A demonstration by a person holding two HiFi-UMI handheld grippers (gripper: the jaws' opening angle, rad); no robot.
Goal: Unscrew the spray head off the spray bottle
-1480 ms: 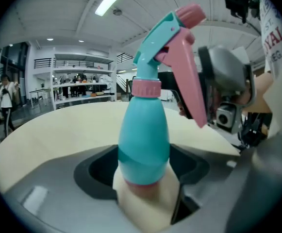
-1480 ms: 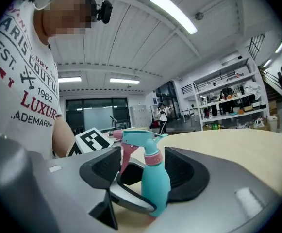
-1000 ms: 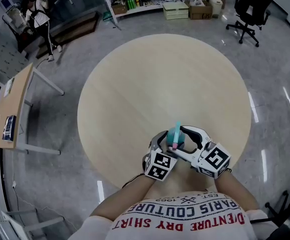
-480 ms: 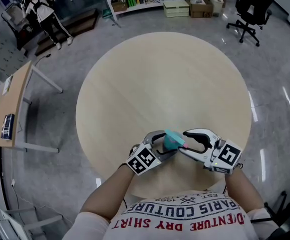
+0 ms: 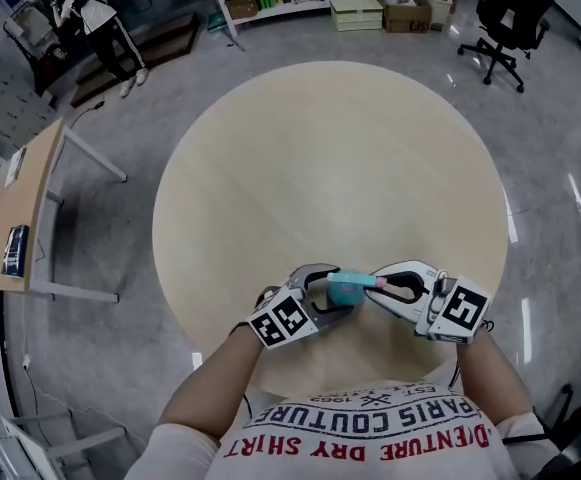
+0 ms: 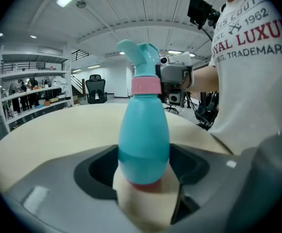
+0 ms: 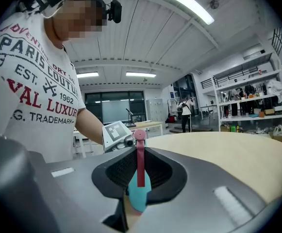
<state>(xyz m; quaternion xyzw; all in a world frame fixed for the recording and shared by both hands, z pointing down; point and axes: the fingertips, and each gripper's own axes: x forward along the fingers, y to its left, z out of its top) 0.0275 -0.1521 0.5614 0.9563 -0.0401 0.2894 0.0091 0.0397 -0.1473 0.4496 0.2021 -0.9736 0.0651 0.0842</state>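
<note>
The teal spray bottle point(image 5: 345, 289) lies roughly level above the table's near edge, between my two grippers. My left gripper point(image 5: 328, 290) is shut on its body point(image 6: 143, 144), near the base. A pink collar point(image 6: 146, 85) sits under the teal spray head point(image 6: 140, 57). My right gripper point(image 5: 376, 285) has just been closing its jaws, with the spray head between them. In the right gripper view the teal head point(image 7: 139, 194) and its pink trigger point(image 7: 140, 161) are pinched between the pads.
The round beige table point(image 5: 330, 168) holds nothing else. An office chair point(image 5: 500, 18) and shelves with boxes point(image 5: 350, 8) stand at the back. A small desk point(image 5: 25, 208) is at the left, and a person point(image 5: 90, 13) stands beyond it.
The bottle tipped from pointing away to lying across toward the right. My left gripper swung left and rolled. The right gripper's jaws went from wide apart to closed on the spray head.
</note>
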